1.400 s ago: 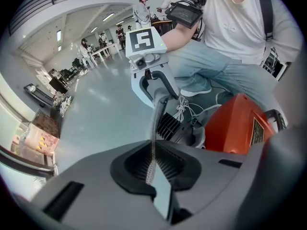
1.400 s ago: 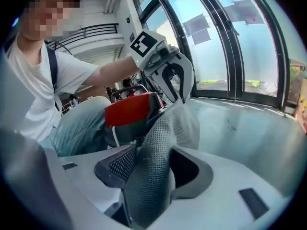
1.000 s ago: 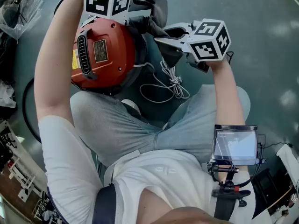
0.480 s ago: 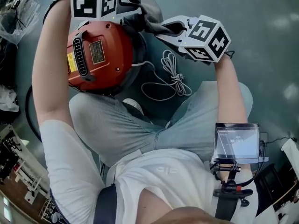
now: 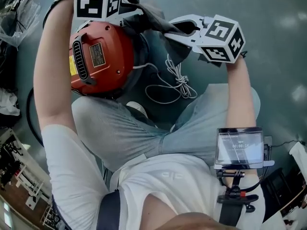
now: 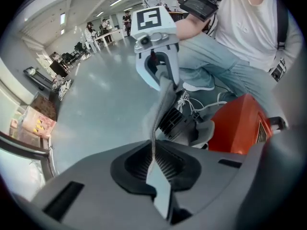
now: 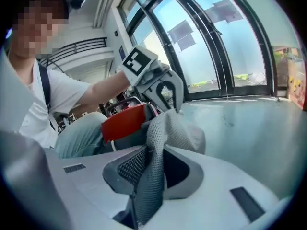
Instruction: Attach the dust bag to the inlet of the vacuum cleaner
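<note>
Left gripper [image 6: 154, 169] and right gripper [image 7: 146, 176] clench the dust bag [image 5: 152, 17] stretched between them; the vacuum cleaner [image 5: 103, 56], seemingly its inlet, lies nearer the left.

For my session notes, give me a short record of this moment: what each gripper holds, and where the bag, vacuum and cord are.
left gripper: shut on an edge of the dust bag
right gripper: shut on the dust bag's mesh cloth
dust bag: grey, held up between both grippers, beside the vacuum cleaner
vacuum cleaner: red body, by the person's left knee
power cord: white, bundled, lying on the floor
bag on inlet: cannot tell from these views
</note>
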Demonstrator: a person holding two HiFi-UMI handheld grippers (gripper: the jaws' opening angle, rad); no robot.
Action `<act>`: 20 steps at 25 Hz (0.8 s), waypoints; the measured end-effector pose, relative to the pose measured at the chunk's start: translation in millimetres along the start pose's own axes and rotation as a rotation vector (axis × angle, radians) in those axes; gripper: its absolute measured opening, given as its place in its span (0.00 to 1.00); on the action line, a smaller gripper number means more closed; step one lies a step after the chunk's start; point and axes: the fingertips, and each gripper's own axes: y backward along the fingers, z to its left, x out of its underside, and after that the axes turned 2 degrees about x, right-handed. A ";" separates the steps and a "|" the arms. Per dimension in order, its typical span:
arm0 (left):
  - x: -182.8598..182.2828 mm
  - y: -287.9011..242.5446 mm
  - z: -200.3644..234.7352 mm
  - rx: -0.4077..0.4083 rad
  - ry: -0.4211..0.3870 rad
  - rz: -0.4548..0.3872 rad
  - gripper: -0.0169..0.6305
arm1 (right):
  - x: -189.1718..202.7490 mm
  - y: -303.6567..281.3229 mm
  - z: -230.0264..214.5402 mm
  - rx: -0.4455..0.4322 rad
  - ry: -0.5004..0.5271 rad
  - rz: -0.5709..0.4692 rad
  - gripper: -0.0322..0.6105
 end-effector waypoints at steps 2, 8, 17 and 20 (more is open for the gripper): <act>2.7 0.4 -3.7 0.002 0.003 0.000 0.06 | -6.6 11.0 -6.6 -0.028 -0.044 -0.047 0.19; 3.8 -2.7 -8.7 -0.031 -0.034 -0.012 0.06 | -28.4 36.9 2.5 -0.169 -0.149 -0.145 0.23; -34.7 8.1 18.8 -0.140 -0.141 -0.080 0.06 | -2.6 -40.6 30.0 -0.086 -0.143 0.030 0.15; -24.4 -0.3 19.1 -0.100 -0.177 0.027 0.06 | 1.7 -39.2 25.1 -0.052 -0.135 0.035 0.15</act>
